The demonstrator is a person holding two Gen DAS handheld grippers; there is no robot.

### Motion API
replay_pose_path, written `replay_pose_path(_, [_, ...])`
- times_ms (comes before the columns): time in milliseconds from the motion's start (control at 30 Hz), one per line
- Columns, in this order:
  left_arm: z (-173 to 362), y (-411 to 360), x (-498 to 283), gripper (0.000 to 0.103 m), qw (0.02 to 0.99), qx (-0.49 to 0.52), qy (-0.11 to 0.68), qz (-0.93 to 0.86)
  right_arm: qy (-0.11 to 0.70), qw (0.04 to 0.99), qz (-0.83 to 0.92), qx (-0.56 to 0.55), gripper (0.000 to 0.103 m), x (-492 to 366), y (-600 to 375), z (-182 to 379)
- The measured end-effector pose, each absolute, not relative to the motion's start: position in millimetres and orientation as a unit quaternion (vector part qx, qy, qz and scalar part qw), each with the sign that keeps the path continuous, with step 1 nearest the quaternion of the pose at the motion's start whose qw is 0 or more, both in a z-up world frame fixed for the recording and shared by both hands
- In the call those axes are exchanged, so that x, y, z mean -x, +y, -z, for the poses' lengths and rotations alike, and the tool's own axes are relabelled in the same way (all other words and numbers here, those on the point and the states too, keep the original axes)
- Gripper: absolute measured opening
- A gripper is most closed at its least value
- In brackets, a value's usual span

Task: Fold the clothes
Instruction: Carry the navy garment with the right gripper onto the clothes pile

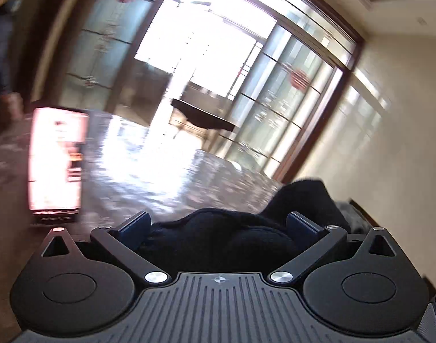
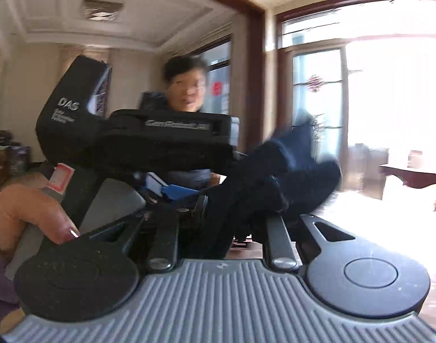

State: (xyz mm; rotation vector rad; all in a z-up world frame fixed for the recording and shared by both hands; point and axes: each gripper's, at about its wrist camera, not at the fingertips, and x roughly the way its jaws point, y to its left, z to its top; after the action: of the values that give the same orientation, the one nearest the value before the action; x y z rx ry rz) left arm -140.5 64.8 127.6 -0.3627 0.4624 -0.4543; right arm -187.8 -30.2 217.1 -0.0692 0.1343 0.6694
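the room was bright and blurred by motion. in the left wrist view a glossy marbled floor (image 1: 149, 171) ran away toward tall glass doors (image 1: 206, 57) in a dark wooden frame, washed out by daylight, with red round ornaments stuck on the panes. a dark low table (image 1: 203, 114) stood far off by the doors, a glowing pinkish panel (image 1: 57, 160) stood upright at the near left, and a cream wall (image 1: 389, 114) closed the right side. the right wrist view showed a coffered white ceiling (image 2: 103, 23), the same wood-framed glass at the right, and the person (image 2: 186, 85) facing the camera, face smeared by blur.

the left gripper (image 1: 218, 223) had its fingers set wide apart, and a bunched dark garment (image 1: 226, 237) filled the gap between the blue pads (image 1: 135, 225), touching or nearly touching both; i cannot tell whether they actually pinched it. the cloth humped up to the right of the far finger too.

the right gripper (image 2: 221, 223) had its fingers drawn narrow, and the dark garment (image 2: 275, 177) rose from between them, lifted off any surface and flaring up toward the right. just beyond it, at the left, the other black handheld tool (image 2: 149, 140) crossed the view, its grip held by the left hand (image 2: 26, 211) at the near left edge.
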Motion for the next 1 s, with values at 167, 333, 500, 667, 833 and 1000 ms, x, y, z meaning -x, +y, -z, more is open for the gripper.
replay_pose_path(167, [-129.3,-32.9,119.5,0.102,0.909,0.136,0.25,0.305,0.053,0.968,-0.242,0.035,0.02,197.4,-96.5,-212.7])
replay_pose_path(333, [-123.0,-101.4,121.2,0.102,0.879,0.128,0.279,0.366,0.071,0.984,-0.162,0.018,0.02,202.0,-166.9,-198.2])
replay_pose_path(500, [-117.1,-85.9,107.9,0.102,0.897,0.115,0.279,0.322,0.104,0.99,-0.091,0.003,0.022,206.9,-226.4,-174.2])
replay_pose_path(667, [-99.6,-44.7,86.7,0.102,0.919,0.103,0.294,0.242,0.172,0.984,-0.049,-0.019,0.027,211.4,-272.3,-136.7])
replay_pose_path(833, [-72.0,-23.7,89.2,0.102,0.914,0.106,0.329,0.211,0.203,0.975,-0.071,-0.05,0.042,226.9,-284.8,-116.9])
replay_pose_path(1000, [-55.5,-27.0,104.9,0.102,0.915,0.087,0.341,0.2,0.201,0.973,-0.051,-0.102,0.076,240.9,-336.3,-130.4])
